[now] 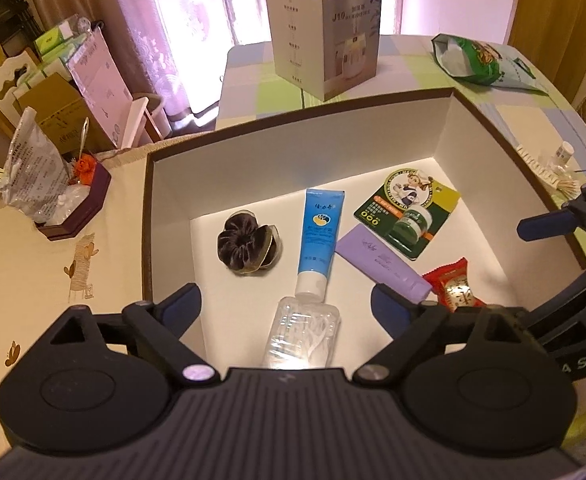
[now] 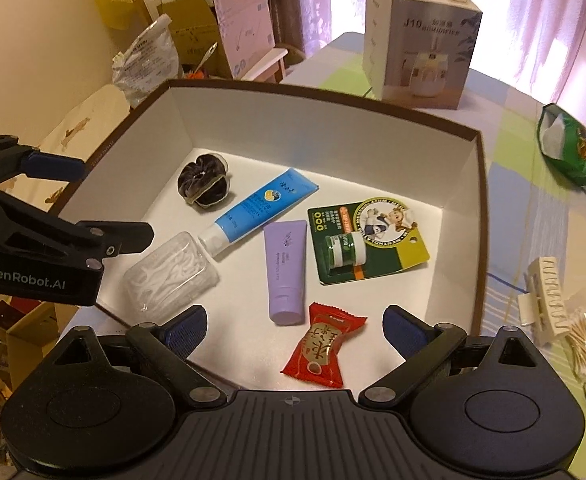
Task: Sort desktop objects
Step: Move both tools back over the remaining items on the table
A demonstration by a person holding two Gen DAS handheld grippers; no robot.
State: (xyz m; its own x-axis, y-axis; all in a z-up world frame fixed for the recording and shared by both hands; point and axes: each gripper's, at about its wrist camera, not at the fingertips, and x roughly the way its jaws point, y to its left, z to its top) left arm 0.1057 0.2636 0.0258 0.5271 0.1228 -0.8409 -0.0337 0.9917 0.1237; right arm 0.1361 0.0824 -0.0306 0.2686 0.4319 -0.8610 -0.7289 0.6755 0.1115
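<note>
A white-lined box with a brown rim (image 1: 293, 152) (image 2: 333, 128) holds several items: a dark scrunchie (image 1: 249, 244) (image 2: 203, 182), a blue tube (image 1: 319, 236) (image 2: 261, 208), a purple tube (image 1: 381, 264) (image 2: 287, 270), a green carded jar (image 1: 407, 214) (image 2: 367, 240), a red candy (image 1: 455, 286) (image 2: 323, 346) and a clear case of floss picks (image 1: 303, 332) (image 2: 171, 272). My left gripper (image 1: 287, 300) hangs open over the floss case. My right gripper (image 2: 295, 326) is open above the candy, holding nothing.
On the checked tablecloth lie a cream hair claw (image 2: 541, 292) (image 1: 541, 164), cotton swabs (image 2: 581, 340) and a green snack bag (image 1: 485, 60) (image 2: 569, 148). A humidifier carton (image 1: 325, 36) (image 2: 421, 44) stands behind the box. A cluttered side shelf (image 1: 53, 128) sits to the left.
</note>
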